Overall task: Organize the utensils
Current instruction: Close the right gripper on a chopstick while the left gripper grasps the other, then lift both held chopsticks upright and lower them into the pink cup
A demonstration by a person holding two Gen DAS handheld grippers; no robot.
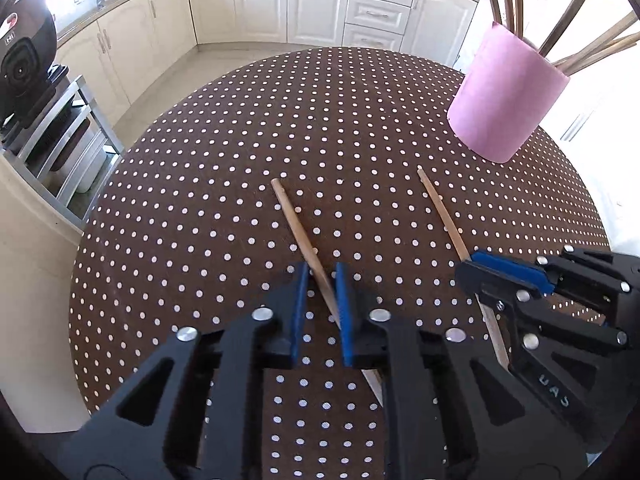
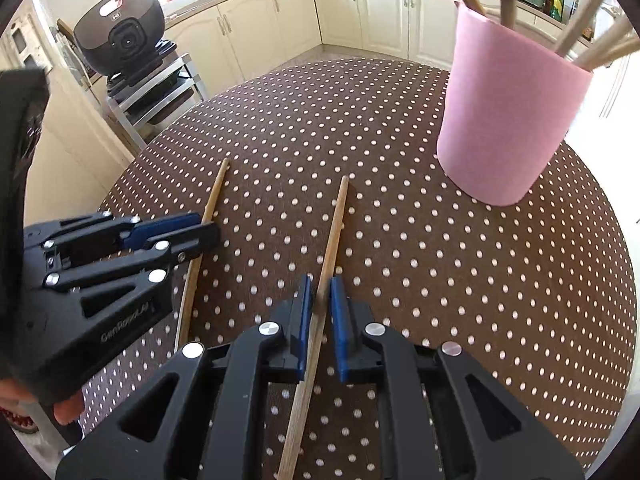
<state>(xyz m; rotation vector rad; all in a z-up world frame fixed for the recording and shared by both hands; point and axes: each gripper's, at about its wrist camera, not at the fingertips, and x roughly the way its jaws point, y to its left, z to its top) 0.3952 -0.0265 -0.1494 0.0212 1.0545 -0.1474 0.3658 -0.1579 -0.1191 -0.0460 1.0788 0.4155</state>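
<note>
Right wrist: chopstick (image 2: 332,232) between right gripper (image 2: 319,308) pads.

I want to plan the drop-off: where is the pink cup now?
The pink cup stands upright at the far right of the dotted table, beyond both loose sticks, with several wooden sticks already inside it.

Round table (image 1: 240,168) covered in a brown cloth with white polka dots. Two long wooden sticks lie flat on it, near each other, roughly side by side, both running away from the cameras: left stick (image 1: 298,228) and right stick (image 1: 442,212). A pink cylindrical holder (image 1: 506,96) stands upright on the cloth at the far right near the table edge, beyond the right stick and apart from it, with more wooden sticks inside, leaning out over the rim.
</note>
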